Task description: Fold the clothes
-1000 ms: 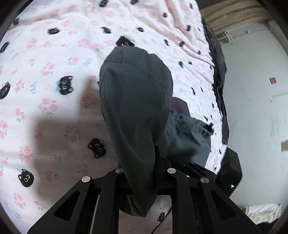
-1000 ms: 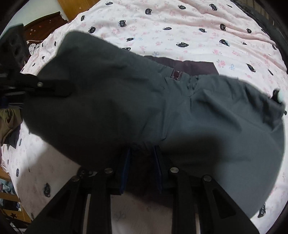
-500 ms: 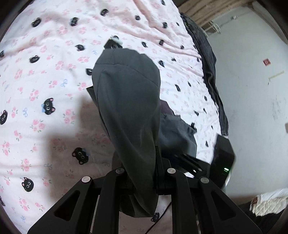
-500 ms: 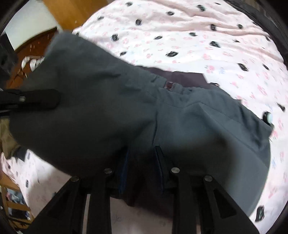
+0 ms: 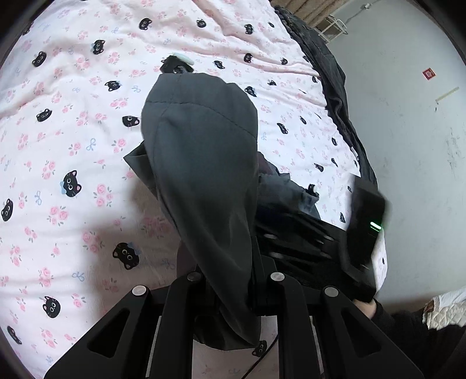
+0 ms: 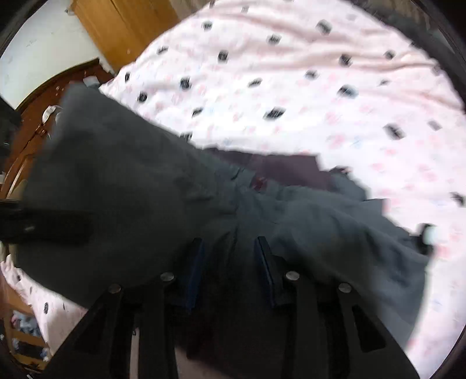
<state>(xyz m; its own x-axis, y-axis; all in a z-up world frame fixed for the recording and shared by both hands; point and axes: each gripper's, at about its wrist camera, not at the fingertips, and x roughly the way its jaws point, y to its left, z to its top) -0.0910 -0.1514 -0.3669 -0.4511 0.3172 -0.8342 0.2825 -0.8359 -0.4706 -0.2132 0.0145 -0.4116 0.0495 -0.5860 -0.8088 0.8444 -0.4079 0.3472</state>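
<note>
Setting: a bed covered by a pale pink cotton sheet printed with black cat faces and small roses (image 5: 72, 122).
Garment: a dark grey woven pair of trousers (image 5: 204, 175), lifted off the sheet and hanging between my two grippers, with the far part trailing down toward the bed.
Left gripper (image 5: 233, 280): pressed together on a bunched fold of the grey fabric, which rises in a rounded hump straight ahead of the fingers and hangs below them too.
Right gripper (image 6: 230, 262): its blue-edged fingers (image 6: 195, 262) stand a little apart with grey cloth draped over and between them; I judge it is pinching the trousers (image 6: 145, 189), but the drape hides the contact.
Step in hand: I judge this is the carry of one held edge across to meet the other, a fold in mid-air and not yet laid down.
Next move calls for: lowering both grips together onto the sheet (image 6: 291, 87), edges lined up, cloth kept taut so no crease gets trapped.
Left view only: a dark garment heaped along the far bed edge (image 5: 335, 96), a grey wall and my right gripper (image 5: 364, 233) with a green light.
Right view only: the dark maroon inner waistband (image 6: 276, 169), an orange-brown wooden door (image 6: 116, 26), and my left gripper (image 6: 43, 224). This view is motion-blurred.
</note>
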